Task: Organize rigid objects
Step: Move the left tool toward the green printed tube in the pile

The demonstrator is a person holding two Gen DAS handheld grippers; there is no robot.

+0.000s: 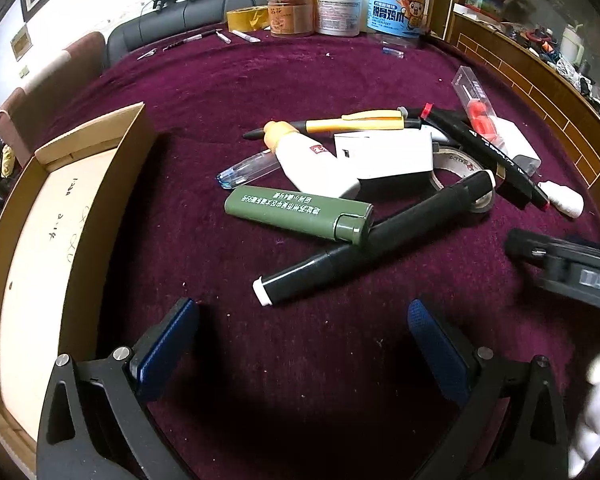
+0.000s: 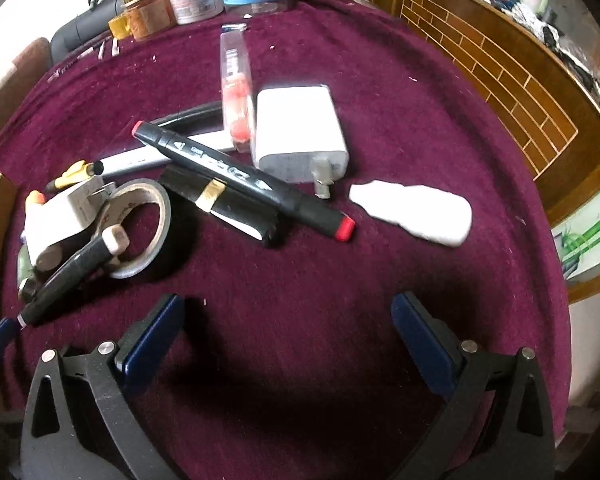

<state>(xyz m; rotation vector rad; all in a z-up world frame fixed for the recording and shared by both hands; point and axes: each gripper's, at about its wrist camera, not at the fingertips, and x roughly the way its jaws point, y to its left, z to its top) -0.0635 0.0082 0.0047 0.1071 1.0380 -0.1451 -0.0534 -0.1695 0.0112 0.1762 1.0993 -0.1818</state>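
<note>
A heap of small items lies on the purple cloth. In the left wrist view I see a green lighter (image 1: 300,216), a long black marker (image 1: 376,236), a white glue bottle (image 1: 312,160), a yellow pen (image 1: 352,122) and a white charger (image 1: 384,154). My left gripper (image 1: 300,320) is open, just short of the black marker. In the right wrist view a black marker with red ends (image 2: 240,178), a white charger (image 2: 296,132), a tape roll (image 2: 140,228) and a small white bottle (image 2: 416,214) lie ahead of my open right gripper (image 2: 284,316).
An open cardboard box (image 1: 52,240) stands at the left. Jars and tape rolls (image 1: 332,8) line the cloth's far edge, with small blades (image 1: 220,36) beside them. A wooden brick-patterned rail (image 2: 500,80) borders the right. The right gripper's body (image 1: 568,272) shows at the left view's right side.
</note>
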